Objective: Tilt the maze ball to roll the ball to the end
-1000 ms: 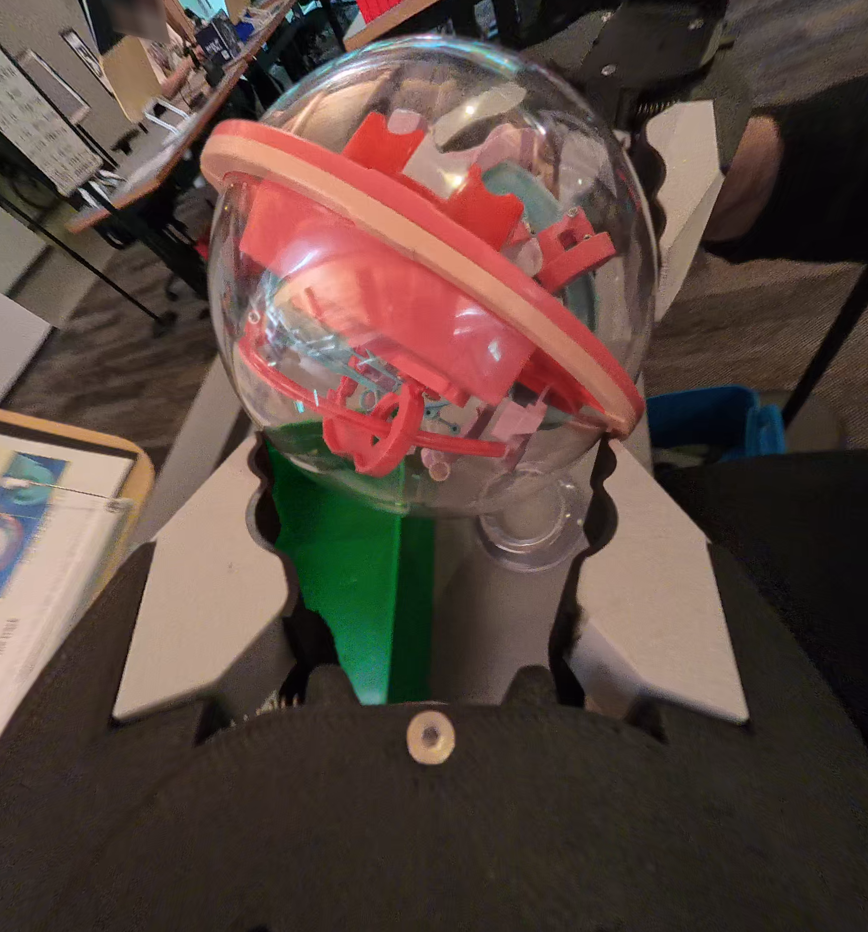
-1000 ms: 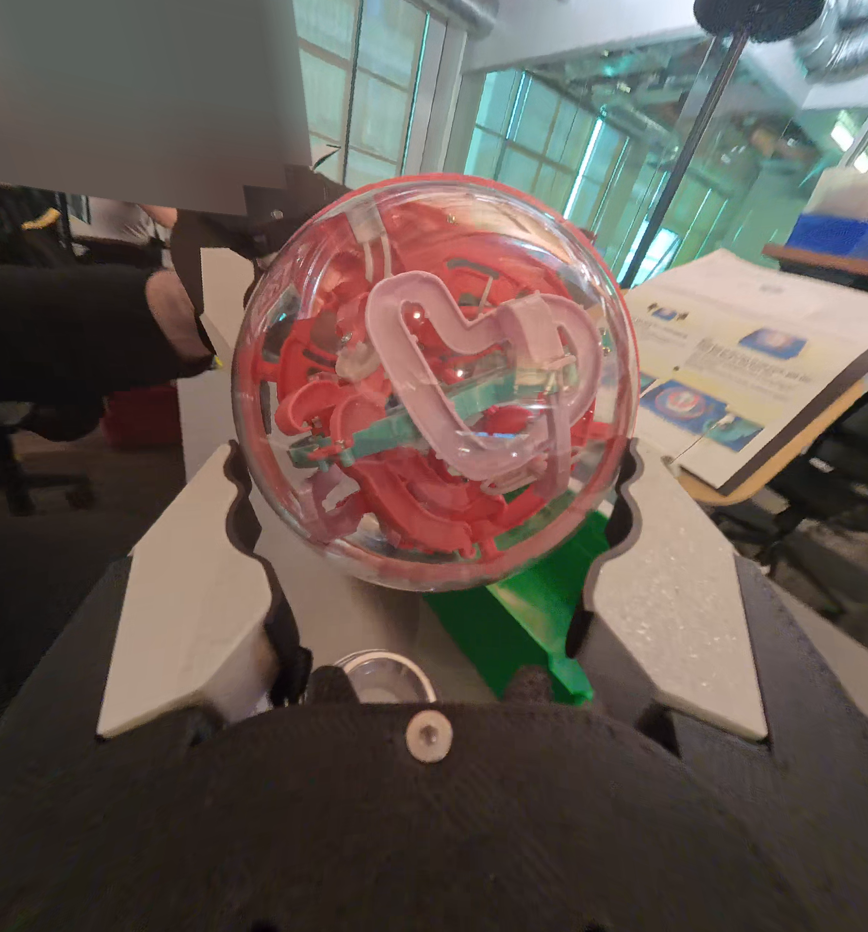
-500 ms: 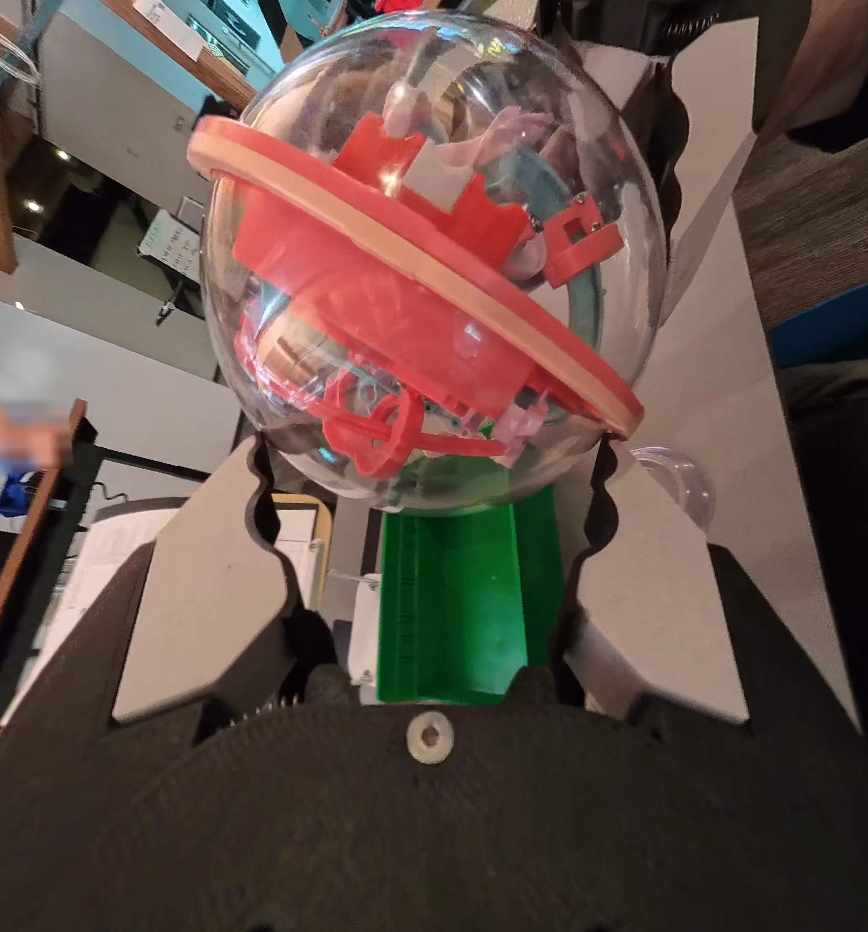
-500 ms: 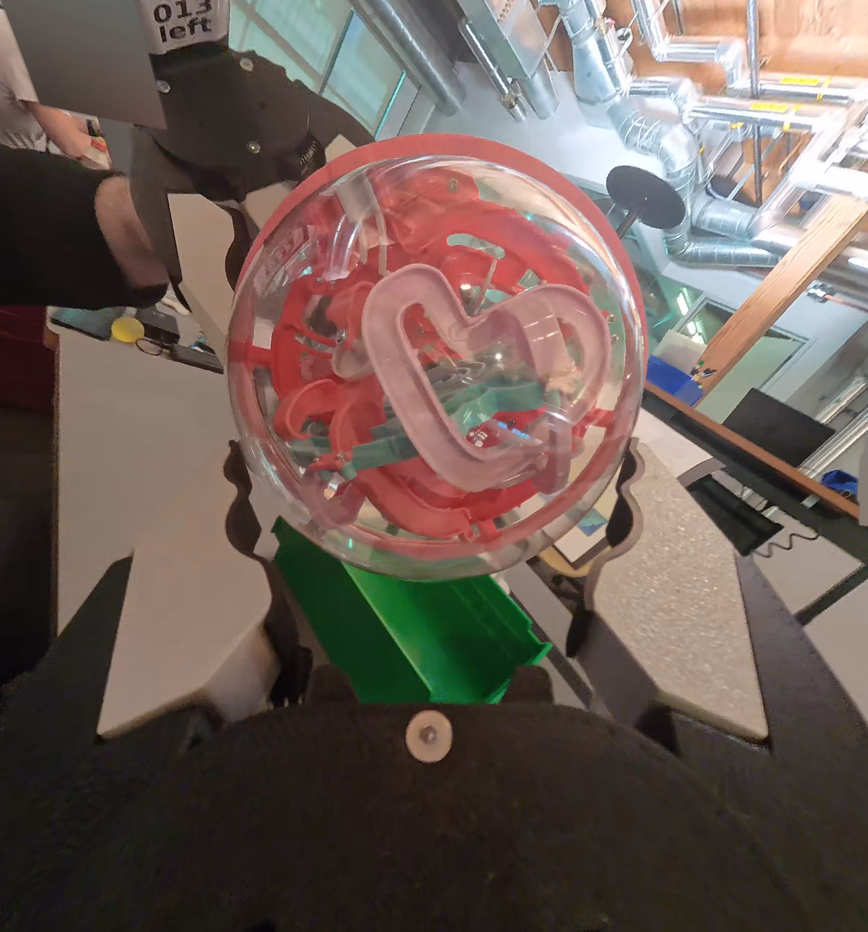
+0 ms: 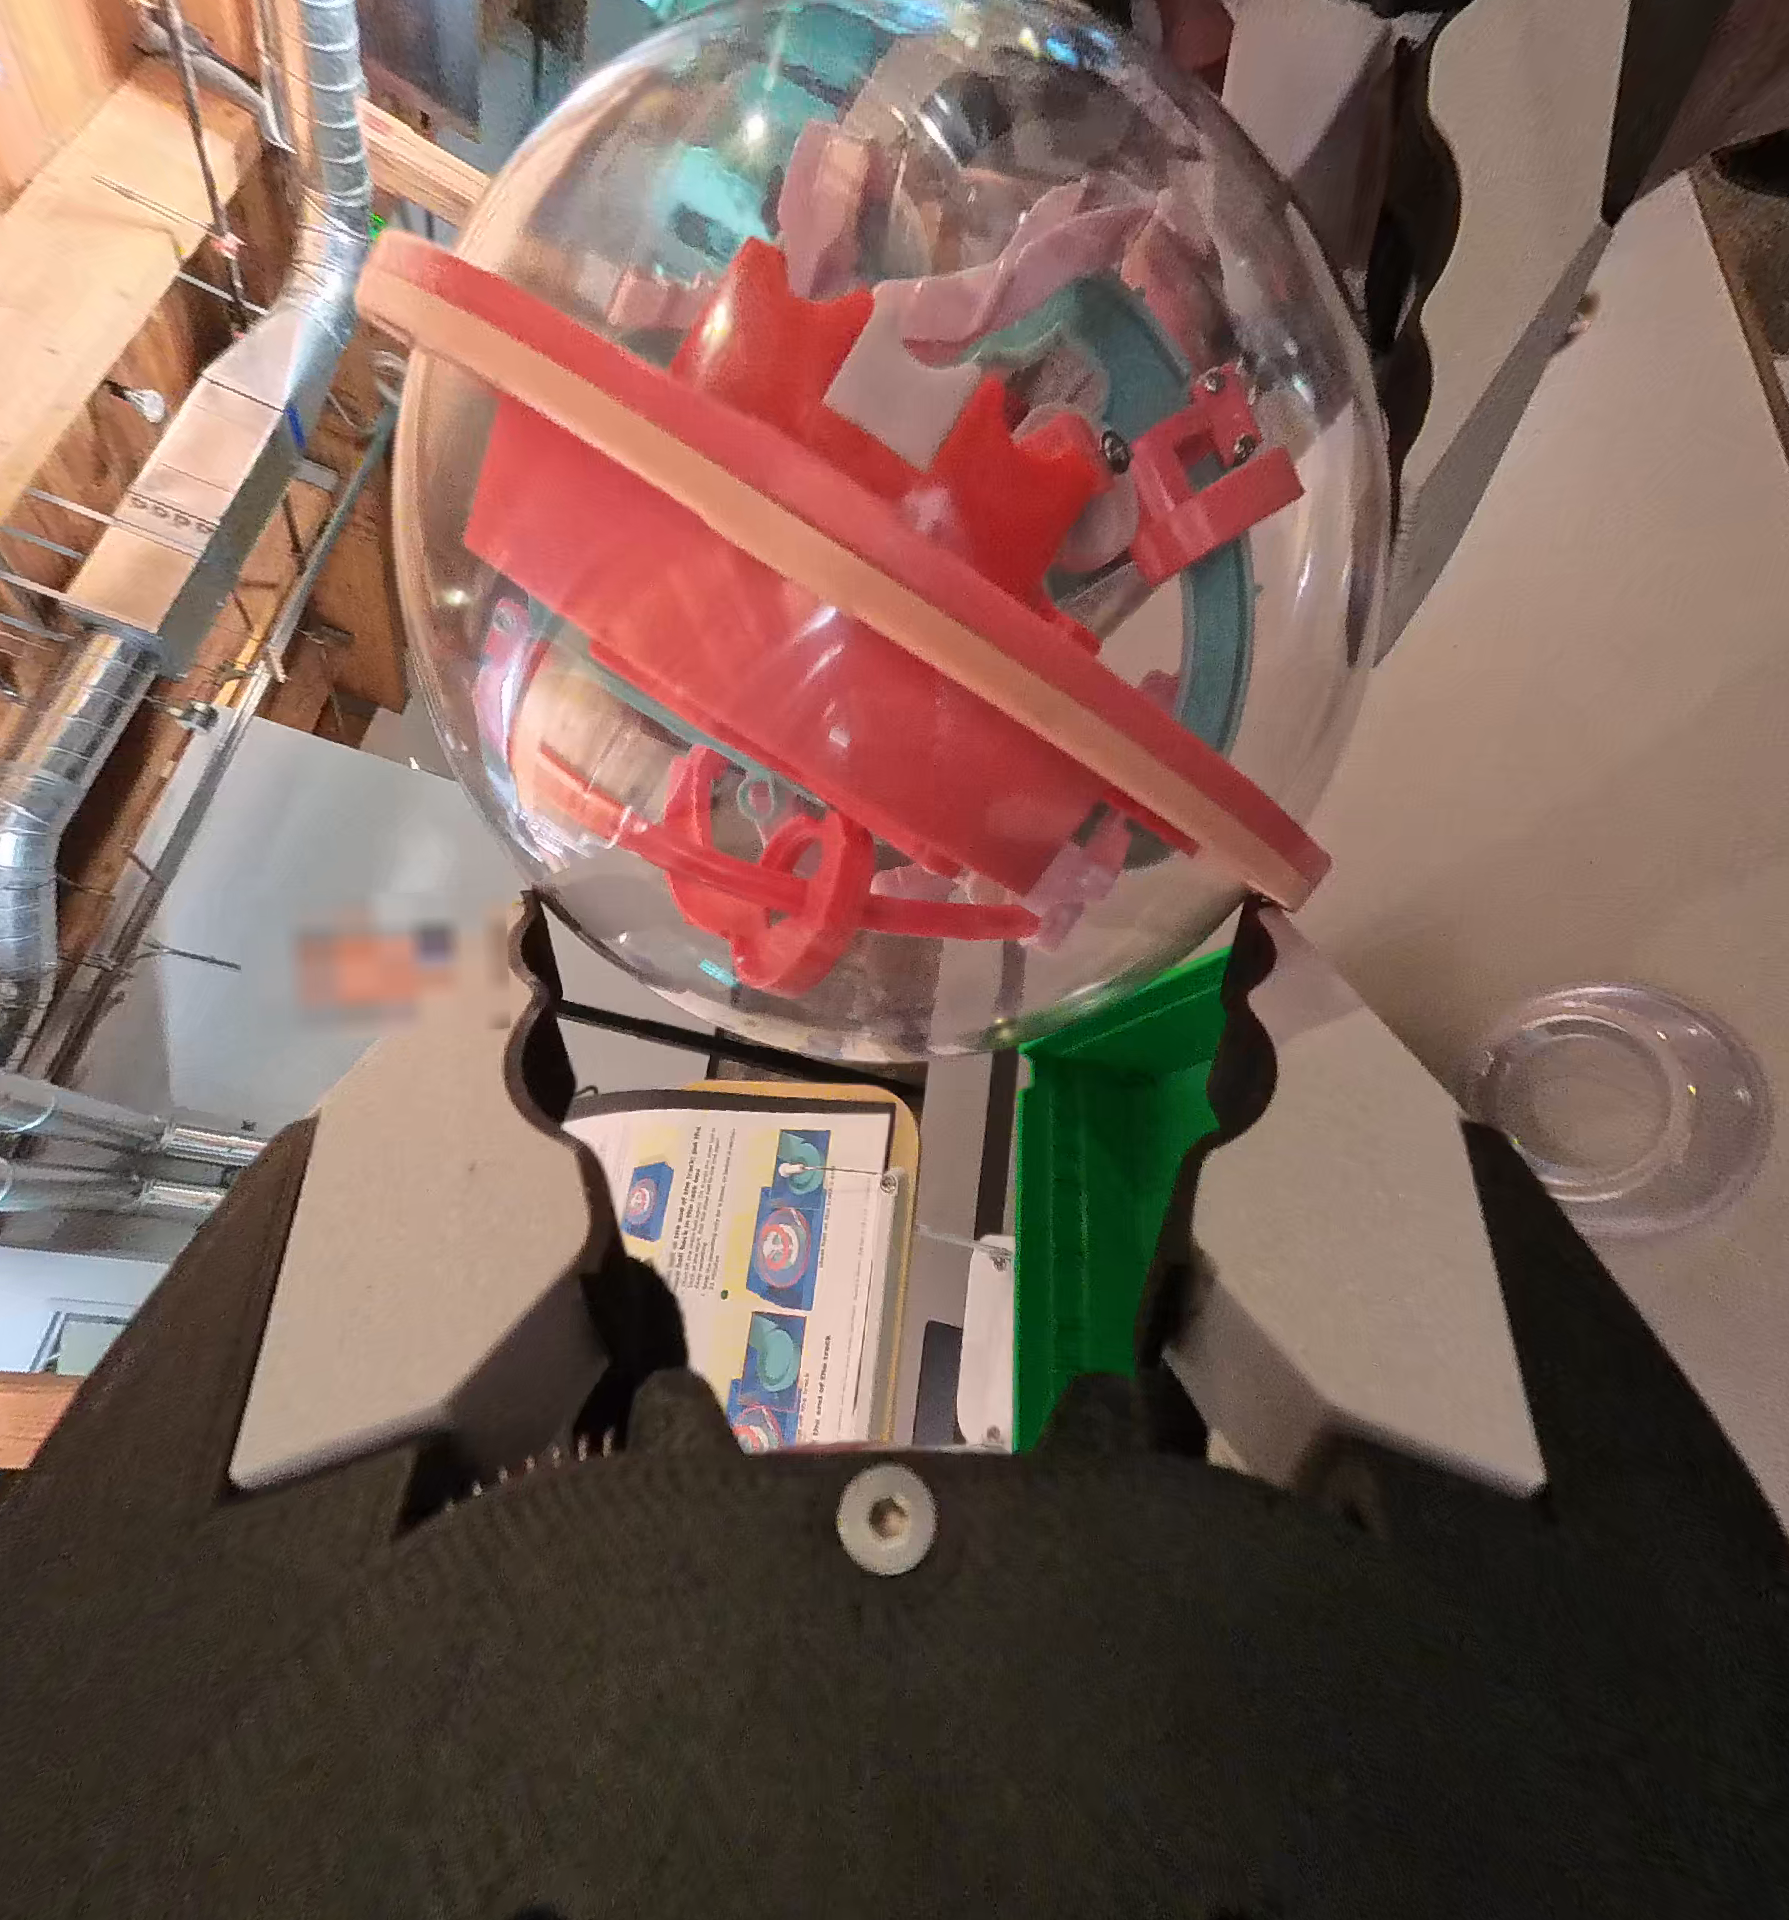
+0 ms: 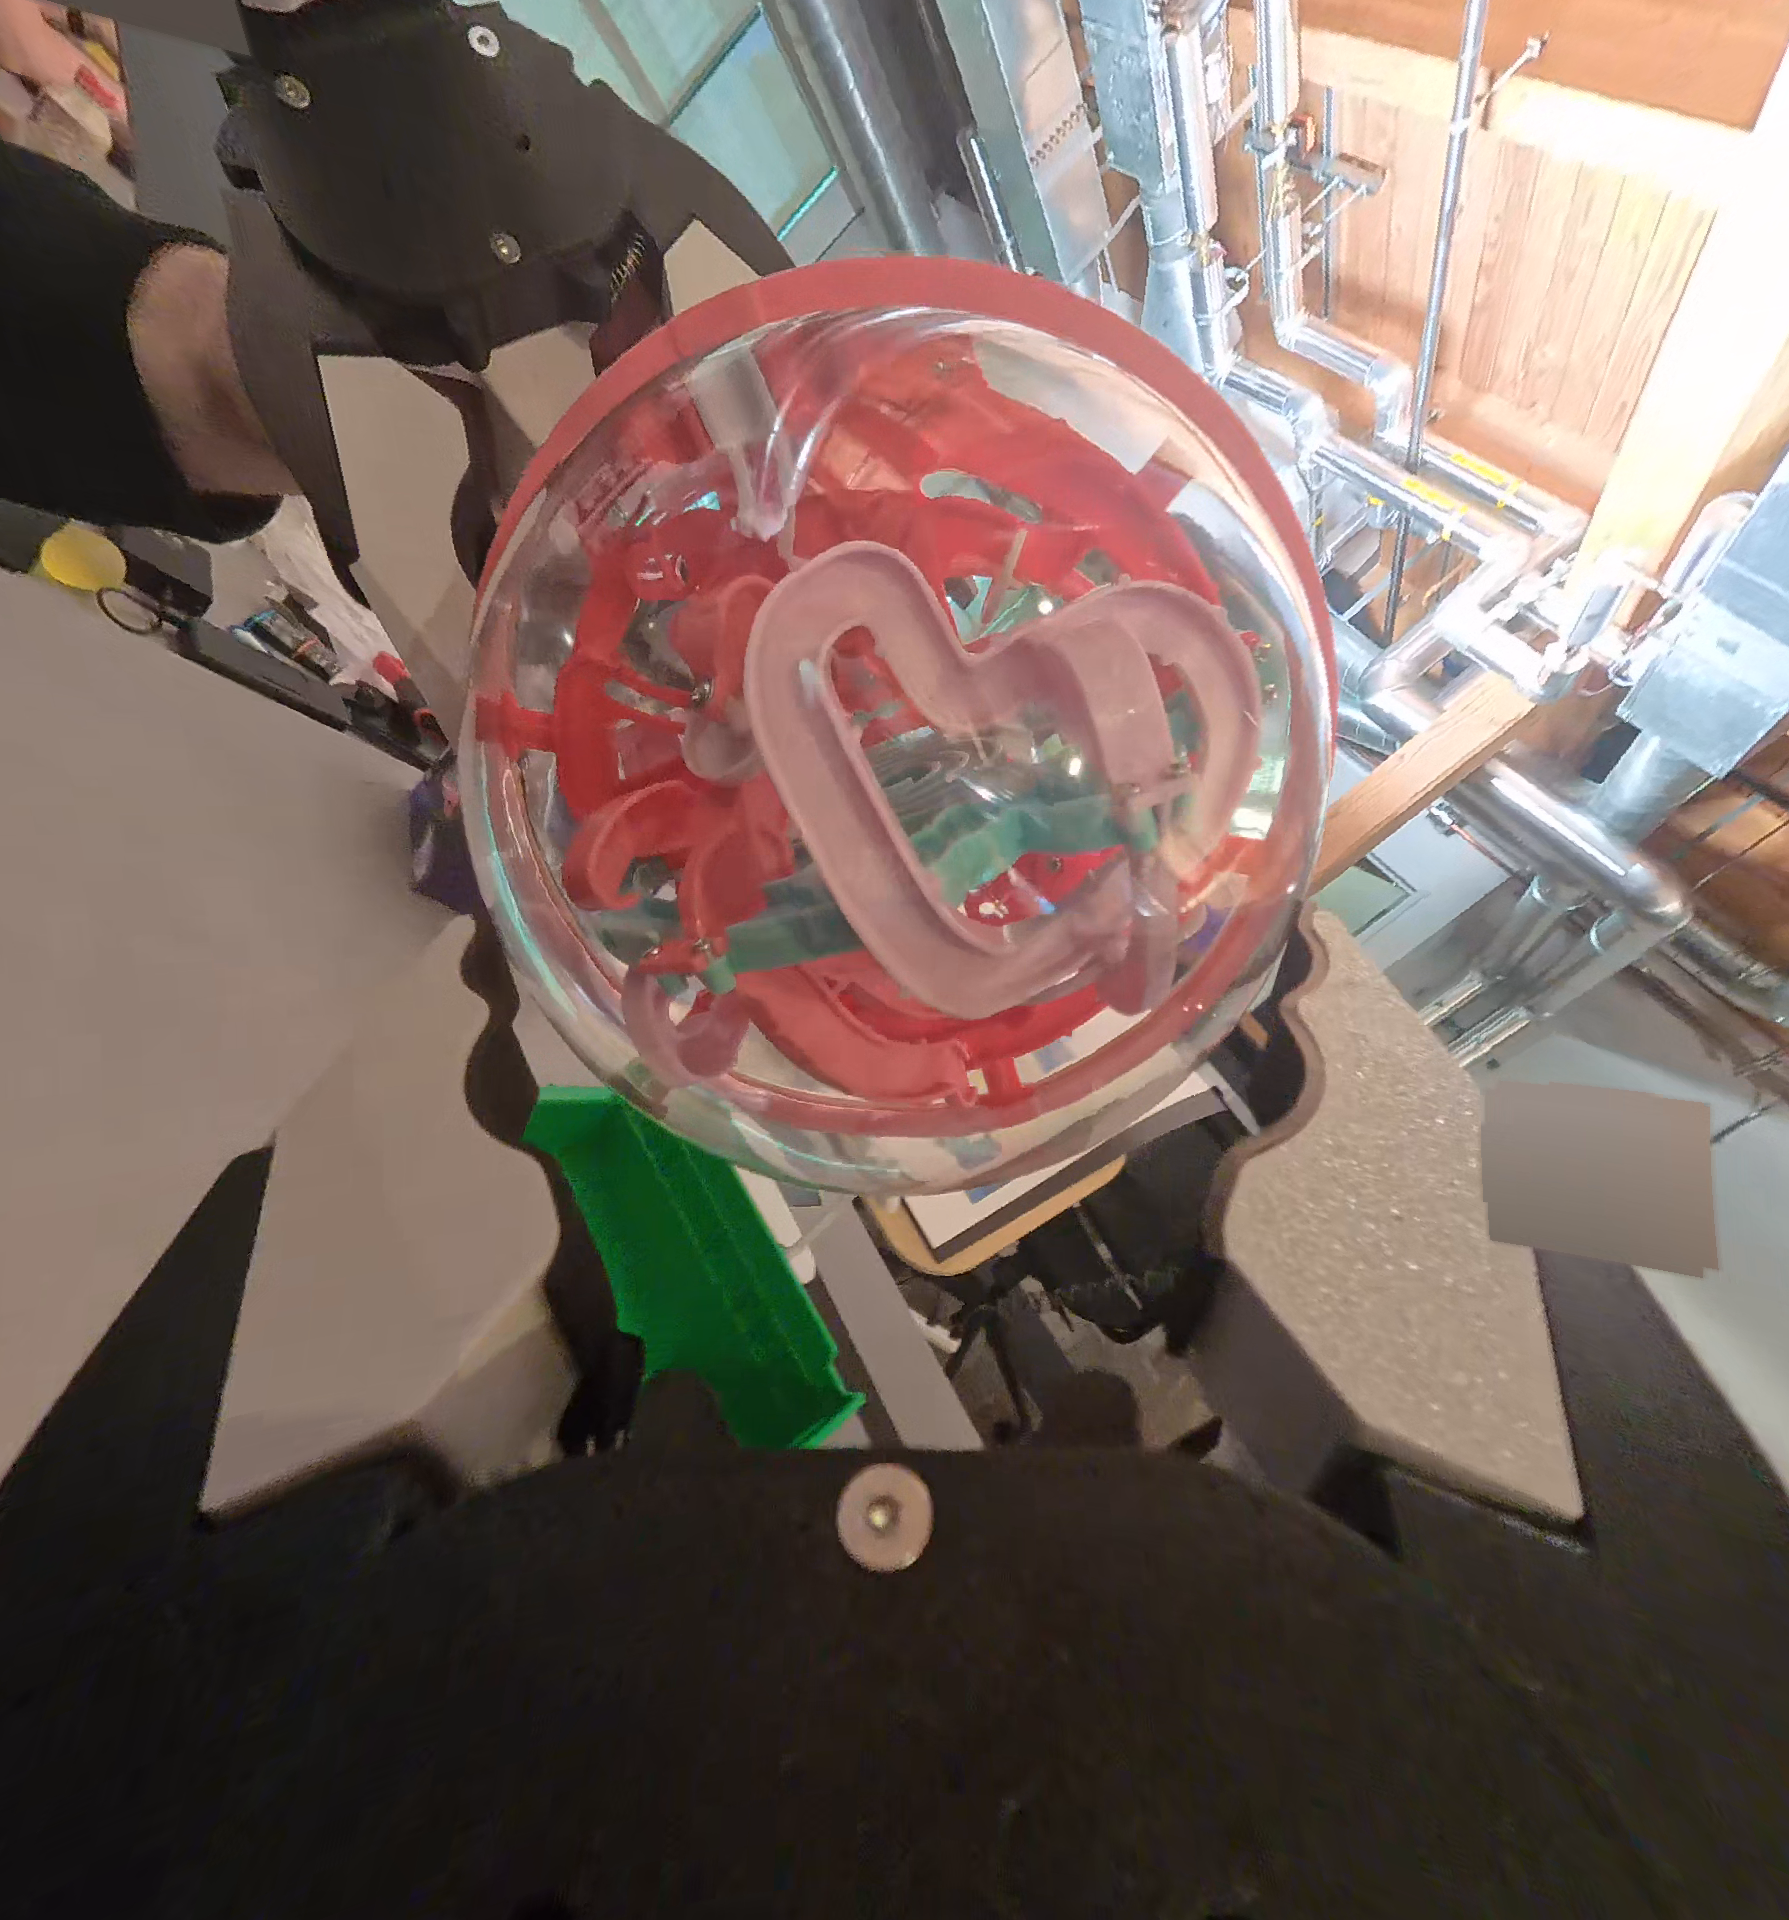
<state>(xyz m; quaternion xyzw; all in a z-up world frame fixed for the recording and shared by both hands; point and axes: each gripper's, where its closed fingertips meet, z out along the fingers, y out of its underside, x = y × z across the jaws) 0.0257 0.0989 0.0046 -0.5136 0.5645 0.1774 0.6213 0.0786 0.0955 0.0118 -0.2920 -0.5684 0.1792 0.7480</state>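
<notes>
The maze ball [image 5: 869, 520] is a clear sphere with red, pink and teal tracks inside and a red ring around its middle. It is held in the air between both grippers. My left gripper [image 5: 890, 935] presses its two grey fingers against the sphere's lower sides. My right gripper [image 6: 890, 935] holds the maze ball [image 6: 900, 748] the same way from the opposite side, facing a pink looping track. The left gripper [image 6: 433, 208] and the hand holding it show behind the sphere in the right wrist view. I cannot pick out the small ball inside.
A green plastic tray [image 5: 1108, 1195] lies below the sphere on the grey table [image 5: 1596, 727]; it also shows in the right wrist view [image 6: 703, 1278]. A clear ring stand [image 5: 1617, 1112] sits on the table. A printed sheet on a board [image 5: 765, 1226] lies beyond. Ceiling pipes [image 6: 1492, 416] fill the background.
Both grippers have tilted with the sphere still held, so both views swung from the room up toward the ceiling. In the left wrist view the green tray moved from lower left to lower right.
</notes>
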